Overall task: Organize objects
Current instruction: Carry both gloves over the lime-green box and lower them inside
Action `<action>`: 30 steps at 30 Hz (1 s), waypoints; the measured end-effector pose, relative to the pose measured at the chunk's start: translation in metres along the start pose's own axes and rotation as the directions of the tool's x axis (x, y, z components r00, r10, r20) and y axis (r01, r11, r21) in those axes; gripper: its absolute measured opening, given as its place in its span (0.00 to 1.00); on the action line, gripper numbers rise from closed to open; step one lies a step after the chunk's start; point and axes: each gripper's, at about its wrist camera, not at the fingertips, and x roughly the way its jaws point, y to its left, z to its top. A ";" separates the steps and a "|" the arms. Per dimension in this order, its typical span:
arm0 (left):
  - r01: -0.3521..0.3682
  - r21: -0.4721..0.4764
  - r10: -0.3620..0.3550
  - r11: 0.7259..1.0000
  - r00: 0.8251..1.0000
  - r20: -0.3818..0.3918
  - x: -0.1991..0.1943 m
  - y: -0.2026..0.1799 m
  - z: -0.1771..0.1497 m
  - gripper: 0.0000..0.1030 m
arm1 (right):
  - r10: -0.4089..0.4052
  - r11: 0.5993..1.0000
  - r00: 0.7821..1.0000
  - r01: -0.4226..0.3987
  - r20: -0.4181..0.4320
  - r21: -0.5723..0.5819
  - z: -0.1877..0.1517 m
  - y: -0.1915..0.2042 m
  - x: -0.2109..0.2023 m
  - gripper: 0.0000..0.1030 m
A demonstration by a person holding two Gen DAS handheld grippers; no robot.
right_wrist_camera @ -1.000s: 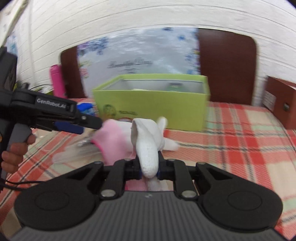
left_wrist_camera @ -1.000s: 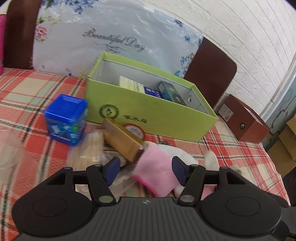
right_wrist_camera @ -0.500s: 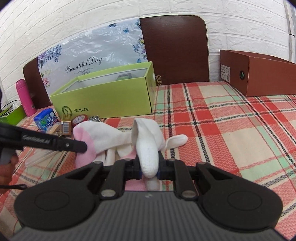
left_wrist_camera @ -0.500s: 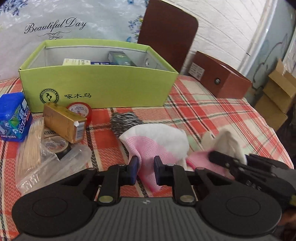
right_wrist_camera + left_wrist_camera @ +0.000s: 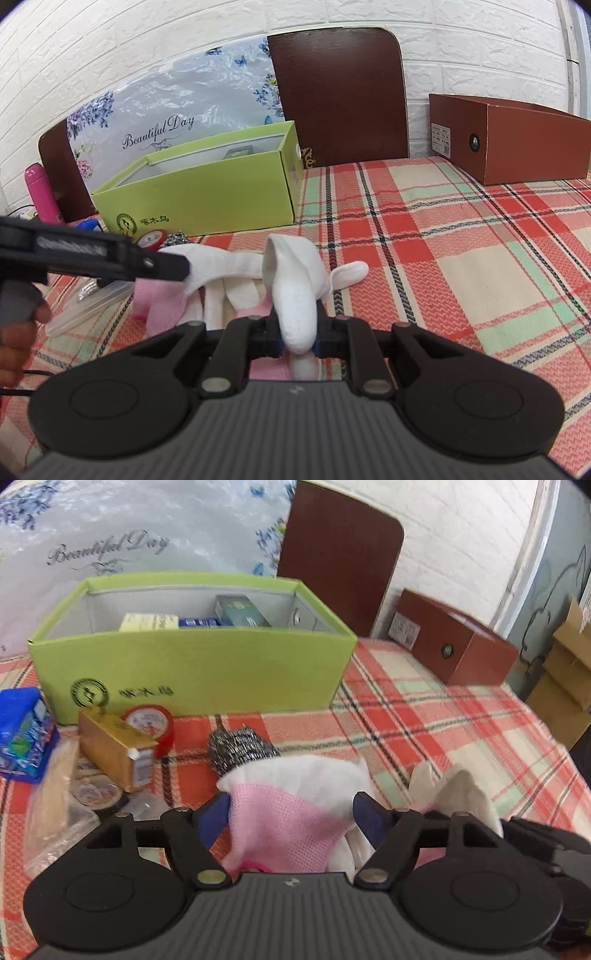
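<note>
A pink-and-white glove (image 5: 291, 812) lies on the plaid tablecloth between the wide-open fingers of my left gripper (image 5: 291, 808), which sits around its pink cuff. My right gripper (image 5: 297, 339) is shut on a white glove (image 5: 295, 288), whose fingers fold up above the jaws. The left gripper's arm shows in the right wrist view (image 5: 92, 254) over the pink glove (image 5: 162, 295). A green box (image 5: 192, 668) with small cartons inside stands behind.
Left of the gloves lie a steel scourer (image 5: 240, 749), a gold carton (image 5: 114, 749), a red tape roll (image 5: 151, 720), a blue box (image 5: 22, 734) and a bag of sticks (image 5: 55, 794). A brown box (image 5: 506, 140) stands back right. A pink bottle (image 5: 40, 192) is far left.
My left gripper was shut half a second ago and has opened wide around the pink cuff. My right gripper still holds the white glove.
</note>
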 end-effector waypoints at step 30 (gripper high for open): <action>-0.129 -0.063 0.142 0.990 0.939 0.314 -0.092 0.084 0.116 0.15 | 0.098 0.984 0.931 -0.037 0.351 -0.177 0.147 0.054 0.019 0.13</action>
